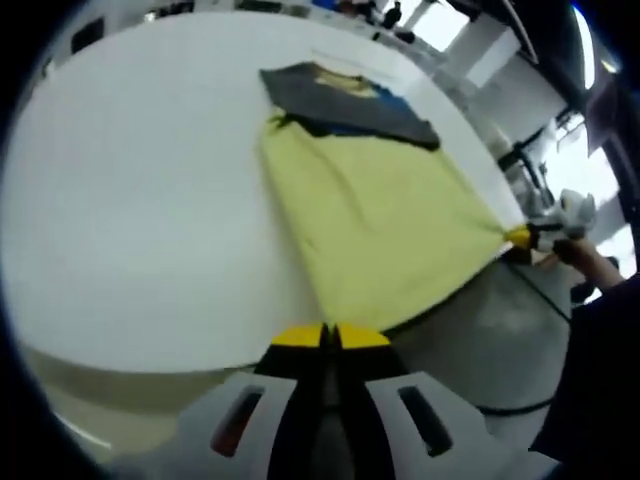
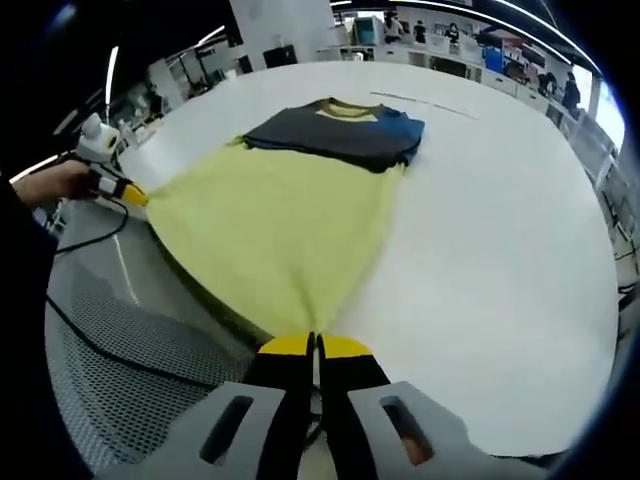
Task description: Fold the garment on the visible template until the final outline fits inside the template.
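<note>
Garment (image 1: 375,215) spread on white tabletop (image 1: 130,210), yellow body toward near edge, dark grey and blue upper part (image 1: 345,100) lying farther in toward the tabletop's middle. Hem end pulled out past the near edge, stretched taut between two corners and hanging off the surface there. Yellow neckline visible on the dark part in the right gripper view (image 2: 345,112).

Left gripper (image 1: 330,335): yellow-tipped jaws clenched together on one hem corner of the garment, fabric fanning out from the tips. Same tool seen from the right gripper view at far left (image 2: 128,194), a hand (image 2: 55,183) behind it, gripping the opposite corner.

Right gripper (image 2: 314,345): jaws pressed together, pinching the other hem corner; cloth gathered into a point at the tips. Seen in the left gripper view at far right (image 1: 522,237), beyond the tabletop's edge.

Black cable (image 2: 95,345) trailing over perforated grey surface (image 2: 130,330) below the tabletop's edge.
</note>
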Demonstrator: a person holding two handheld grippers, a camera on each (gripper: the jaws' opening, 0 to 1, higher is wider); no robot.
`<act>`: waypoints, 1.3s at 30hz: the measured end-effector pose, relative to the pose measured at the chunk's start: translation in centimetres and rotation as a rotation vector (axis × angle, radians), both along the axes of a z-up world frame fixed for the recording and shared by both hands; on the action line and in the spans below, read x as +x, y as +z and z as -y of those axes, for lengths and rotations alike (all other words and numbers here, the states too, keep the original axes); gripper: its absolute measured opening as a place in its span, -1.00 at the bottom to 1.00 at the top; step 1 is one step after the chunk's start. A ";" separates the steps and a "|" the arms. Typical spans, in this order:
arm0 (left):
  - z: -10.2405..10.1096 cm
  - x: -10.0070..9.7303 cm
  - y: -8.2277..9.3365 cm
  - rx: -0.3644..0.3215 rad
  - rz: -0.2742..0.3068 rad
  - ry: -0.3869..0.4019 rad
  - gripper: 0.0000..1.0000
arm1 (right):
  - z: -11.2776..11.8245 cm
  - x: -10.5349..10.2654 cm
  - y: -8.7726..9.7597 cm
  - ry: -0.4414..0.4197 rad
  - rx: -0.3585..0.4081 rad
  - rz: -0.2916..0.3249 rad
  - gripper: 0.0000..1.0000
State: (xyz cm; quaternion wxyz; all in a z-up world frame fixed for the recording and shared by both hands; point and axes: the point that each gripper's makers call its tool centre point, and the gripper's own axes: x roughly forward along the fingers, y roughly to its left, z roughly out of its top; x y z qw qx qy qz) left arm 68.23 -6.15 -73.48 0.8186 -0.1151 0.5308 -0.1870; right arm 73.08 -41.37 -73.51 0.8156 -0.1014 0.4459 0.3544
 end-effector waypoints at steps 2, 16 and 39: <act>0.2 -0.4 0.4 -0.010 -0.003 -0.002 -1.00 | 0.2 -0.4 0.3 0.002 0.004 0.000 -0.97; 0.4 -2.1 2.2 -0.033 -0.009 -0.003 -1.00 | 0.3 -2.5 2.5 0.027 0.039 -0.011 -0.97; 0.3 -3.5 6.1 -0.092 0.008 0.010 -1.00 | 0.7 -5.1 5.1 0.080 0.071 -0.031 -0.97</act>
